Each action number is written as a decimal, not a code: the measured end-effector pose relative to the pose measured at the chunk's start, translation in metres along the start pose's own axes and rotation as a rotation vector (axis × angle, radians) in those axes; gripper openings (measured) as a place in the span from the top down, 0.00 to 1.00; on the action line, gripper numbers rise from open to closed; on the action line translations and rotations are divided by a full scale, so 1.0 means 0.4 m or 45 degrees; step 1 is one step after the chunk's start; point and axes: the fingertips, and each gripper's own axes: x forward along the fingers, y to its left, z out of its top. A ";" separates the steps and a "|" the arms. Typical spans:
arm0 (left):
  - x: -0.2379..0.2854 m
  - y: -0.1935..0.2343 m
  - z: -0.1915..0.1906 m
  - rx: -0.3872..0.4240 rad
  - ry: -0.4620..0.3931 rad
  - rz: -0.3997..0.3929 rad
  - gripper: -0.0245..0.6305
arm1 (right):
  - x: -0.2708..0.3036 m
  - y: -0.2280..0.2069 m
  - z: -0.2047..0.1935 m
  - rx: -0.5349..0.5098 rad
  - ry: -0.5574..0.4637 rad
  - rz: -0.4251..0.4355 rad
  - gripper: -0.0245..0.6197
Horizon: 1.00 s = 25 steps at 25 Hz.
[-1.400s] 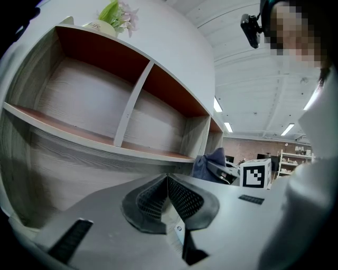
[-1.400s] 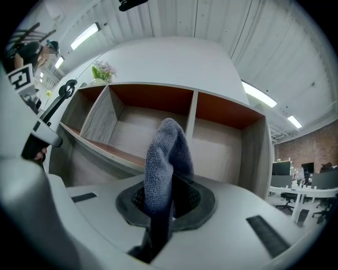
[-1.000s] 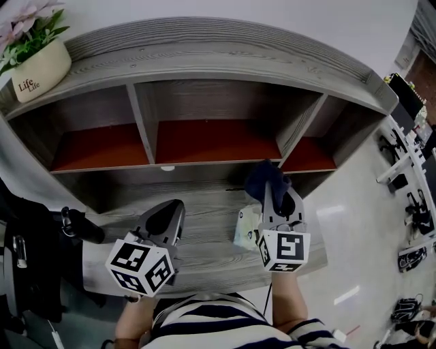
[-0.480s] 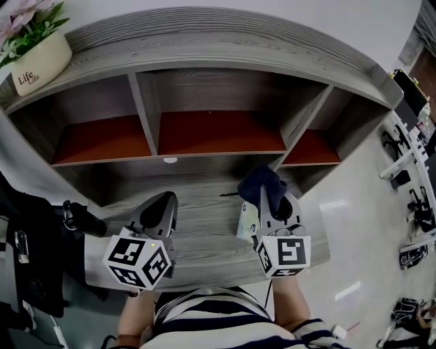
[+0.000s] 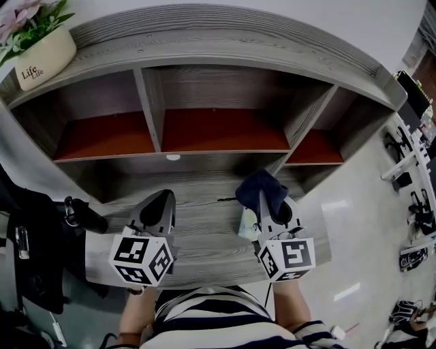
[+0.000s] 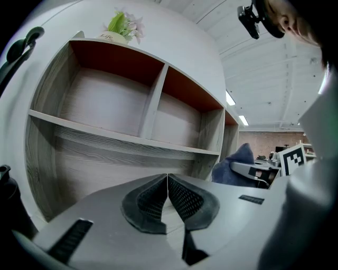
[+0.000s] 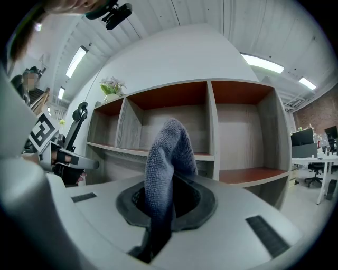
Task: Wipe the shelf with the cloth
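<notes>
Seemingly level, right gripper (image 5: 263, 199) pinches cloth (image 5: 261, 184) before shelf (image 5: 225, 87).

A white wall (image 5: 306, 17) rises beyond the right gripper (image 5: 271, 204); to its right lies glossy pale floor (image 5: 354, 225) with desks (image 5: 403, 158) and office chairs (image 5: 417, 208); strip lights (image 7: 262, 62) glow overhead

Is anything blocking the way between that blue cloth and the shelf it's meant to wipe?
Nothing visible does. The right gripper holds the cloth facing the shelf; only a small pale item lies beside the gripper.
</notes>
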 end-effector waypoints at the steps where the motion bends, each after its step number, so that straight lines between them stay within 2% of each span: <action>1: -0.001 0.003 -0.003 0.001 0.003 0.006 0.94 | -0.001 0.001 -0.001 -0.001 0.002 0.007 0.89; 25: -0.008 0.020 -0.002 -0.018 -0.003 0.031 0.94 | 0.008 0.011 -0.003 0.036 0.018 0.066 0.89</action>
